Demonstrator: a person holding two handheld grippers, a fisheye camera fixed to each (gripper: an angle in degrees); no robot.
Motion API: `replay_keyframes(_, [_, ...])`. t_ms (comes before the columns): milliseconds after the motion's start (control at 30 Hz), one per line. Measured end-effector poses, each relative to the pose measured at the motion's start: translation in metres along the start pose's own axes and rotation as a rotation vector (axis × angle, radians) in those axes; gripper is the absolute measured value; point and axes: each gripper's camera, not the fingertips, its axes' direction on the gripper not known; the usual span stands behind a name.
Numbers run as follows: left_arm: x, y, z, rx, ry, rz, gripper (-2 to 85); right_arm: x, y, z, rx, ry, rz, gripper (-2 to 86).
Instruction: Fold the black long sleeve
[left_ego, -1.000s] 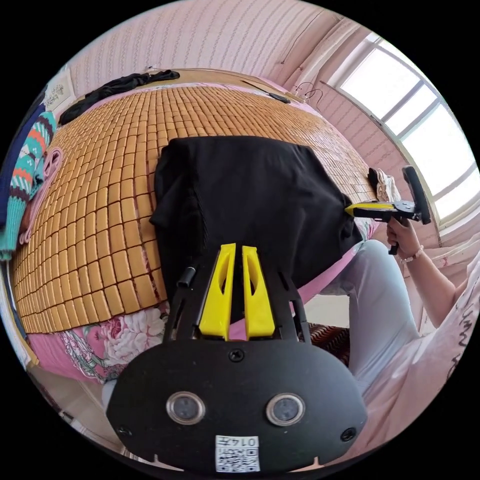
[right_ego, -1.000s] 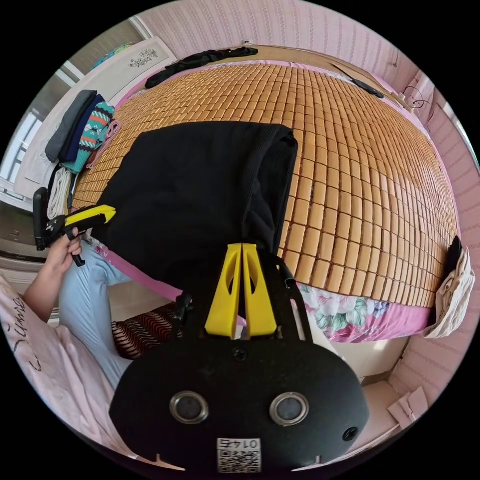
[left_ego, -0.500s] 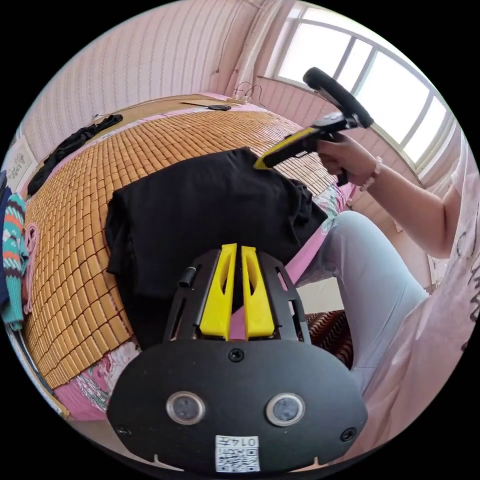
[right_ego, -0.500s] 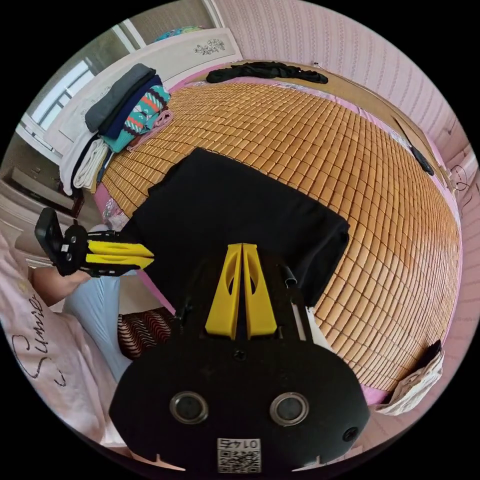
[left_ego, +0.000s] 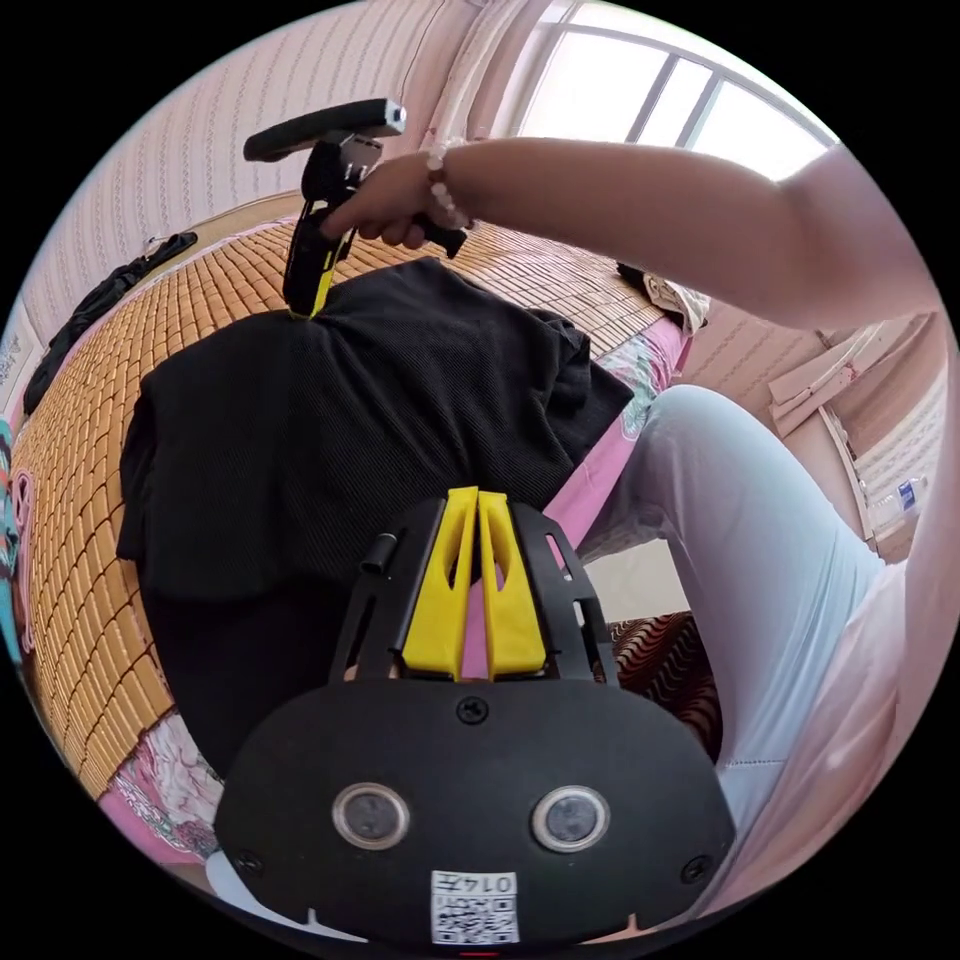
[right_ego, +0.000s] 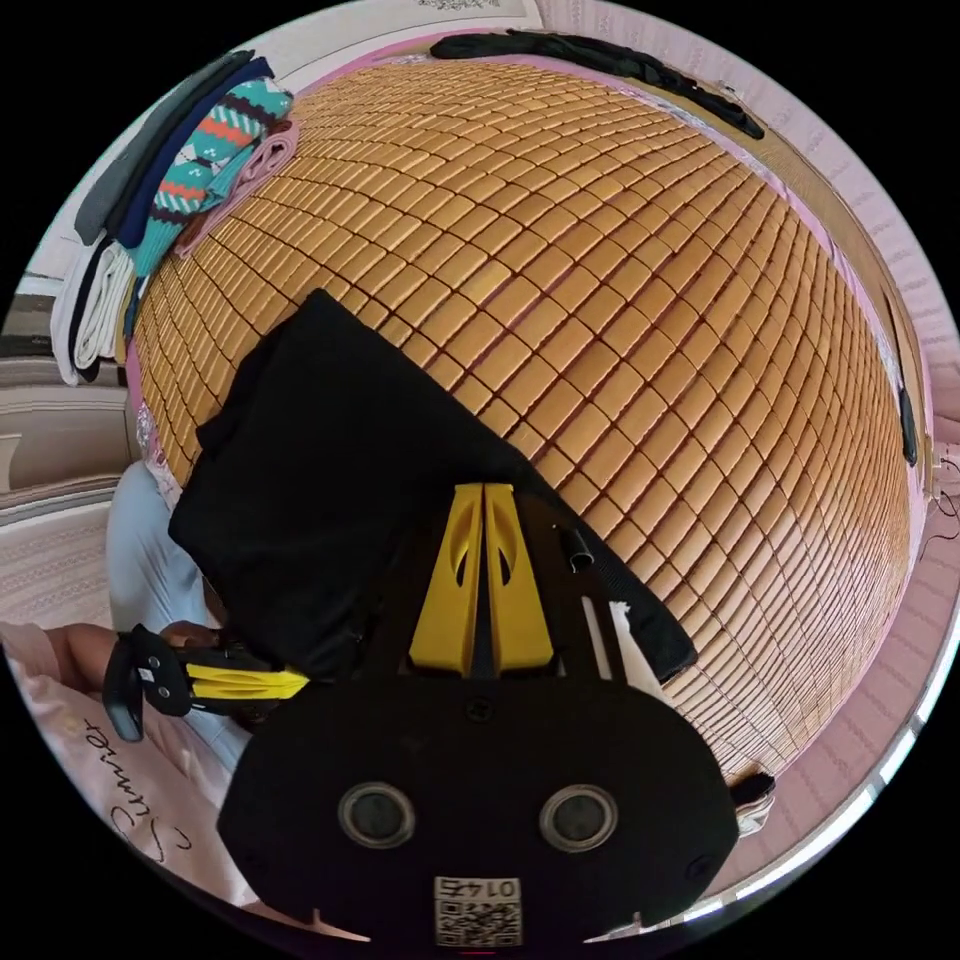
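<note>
A bed carries a bamboo tile mat (right_ego: 650, 300) of small golden-brown blocks, which covers nearly the whole sleeping surface. Under the mat's near edge a pink floral sheet (left_ego: 170, 780) hangs down the bed's side. The black long sleeve (left_ego: 350, 420) lies folded on the mat at the near edge of the bed, with a bunched part overhanging toward the person's pale-blue trouser leg (left_ego: 760, 560).

In the left gripper view, the left gripper (left_ego: 477, 500) has its yellow fingers together, and fabric lies under their tips; whether they pinch it cannot be told. The right gripper (left_ego: 303, 300), held in a hand (left_ego: 385, 205) reaching across, points down with its tip touching the garment's far part. In the right gripper view its fingers (right_ego: 465, 590) are together over the black cloth, grip unclear.

A stack of folded clothes (right_ego: 170, 170) sits at the mat's far corner, with a teal patterned knit among them. A dark garment (right_ego: 600, 65) lies along the far edge. The walls (left_ego: 200, 140) are pink and striped, and a bright window (left_ego: 650, 90) stands beyond the bed.
</note>
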Motion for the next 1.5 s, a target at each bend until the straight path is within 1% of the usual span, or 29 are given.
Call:
replay_keyframes(100, [0.012, 0.002, -0.002, 0.010, -0.045, 0.046, -0.5, 0.016, 0.007, -0.006, 0.053, -0.091, 0.033, -0.3])
replay_keyframes(167, [0.018, 0.002, -0.008, 0.012, -0.026, 0.076, 0.3, 0.022, 0.035, -0.023, 0.179, -0.130, 0.045, -0.1])
replay_keyframes(233, [0.024, 0.002, -0.018, 0.065, -0.014, 0.107, 4.0, 0.032, 0.095, -0.043, 0.338, -0.126, 0.116, 0.4])
replay_keyframes(300, [0.032, 0.001, -0.030, 0.174, -0.018, 0.154, 8.7, 0.042, 0.147, -0.044, 0.386, -0.111, 0.219, 1.3])
replay_keyframes(367, [0.034, -0.007, -0.029, 0.196, 0.000, 0.140, 11.7, 0.050, 0.198, -0.035, 0.373, -0.119, 0.330, 3.5])
replay_keyframes(400, [0.034, -0.014, -0.023, 0.184, 0.022, 0.122, 12.6, 0.053, 0.228, -0.024, 0.342, -0.147, 0.400, 7.4])
replay_keyframes(433, [0.035, -0.017, -0.020, 0.177, 0.037, 0.122, 13.0, 0.054, 0.255, -0.011, 0.298, -0.188, 0.456, 10.2])
replay_keyframes(467, [0.038, -0.023, -0.014, 0.170, 0.057, 0.139, 13.9, 0.054, 0.266, -0.003, 0.271, -0.208, 0.483, 11.1])
replay_keyframes(533, [0.045, -0.032, -0.005, 0.168, 0.066, 0.160, 16.4, 0.052, 0.299, 0.030, 0.145, -0.236, 0.558, 12.4])
replay_keyframes(600, [0.057, -0.045, 0.005, 0.165, 0.076, 0.207, 17.8, 0.052, 0.313, 0.052, 0.089, -0.273, 0.577, 11.1])
replay_keyframes(633, [0.060, -0.049, 0.007, 0.163, 0.080, 0.218, 18.1, 0.052, 0.317, 0.063, 0.073, -0.323, 0.575, 6.0])
replay_keyframes(667, [0.066, -0.055, 0.012, 0.156, 0.086, 0.234, 18.8, 0.052, 0.318, 0.067, 0.073, -0.344, 0.571, 3.5])
replay_keyframes(767, [0.080, -0.068, 0.025, 0.123, 0.064, 0.271, 20.6, 0.056, 0.326, 0.073, 0.148, -0.386, 0.562, 1.7])
replay_keyframes(833, [0.084, -0.075, 0.034, 0.098, 0.071, 0.279, 21.0, 0.062, 0.333, 0.067, 0.247, -0.489, 0.518, 1.1])
replay_keyframes(867, [0.086, -0.080, 0.039, 0.092, 0.079, 0.275, 20.8, 0.064, 0.335, 0.064, 0.281, -0.525, 0.503, 1.1])
replay_keyframes(933, [0.088, -0.088, 0.046, 0.068, 0.069, 0.277, 19.6, 0.074, 0.346, 0.053, 0.415, -0.671, 0.448, 0.9])
replay_keyframes(1033, [0.082, -0.099, 0.051, 0.040, 0.026, 0.198, 9.6, 0.081, 0.353, 0.046, 0.507, -0.802, 0.363, 1.0])
replay_keyframes(1067, [0.078, -0.103, 0.051, 0.007, 0.010, 0.172, 4.4, 0.083, 0.355, 0.045, 0.525, -0.819, 0.344, 1.1])
replay_keyframes(1100, [0.075, -0.105, 0.053, -0.030, 0.027, 0.166, 3.9, 0.089, 0.363, 0.044, 0.571, -0.824, 0.332, 1.9])
replay_keyframes(1167, [0.071, -0.104, 0.047, 0.002, 0.059, 0.161, 3.3, 0.107, 0.380, 0.053, 0.620, -0.757, 0.433, 5.1])
replay_keyframes(1200, [0.071, -0.102, 0.043, 0.023, 0.058, 0.171, 3.1, 0.121, 0.391, 0.065, 0.637, -0.719, 0.513, 9.3])
replay_keyframes(1267, [0.072, -0.100, 0.037, 0.023, 0.063, 0.187, 3.0, 0.139, 0.401, 0.087, 0.648, -0.731, 0.597, 13.3])
replay_keyframes(1333, [0.074, -0.098, 0.029, 0.014, 0.075, 0.196, 3.0, 0.154, 0.400, 0.116, 0.655, -0.818, 0.662, 16.9])
replay_keyframes(1400, [0.079, -0.095, 0.014, 0.005, 0.080, 0.225, 2.9, 0.159, 0.391, 0.131, 0.685, -0.921, 0.670, 17.8])
replay_keyframes(1500, [0.090, -0.088, -0.004, -0.001, 0.086, 0.279, 2.7, 0.164, 0.376, 0.146, 0.728, -0.967, 0.704, 15.9])
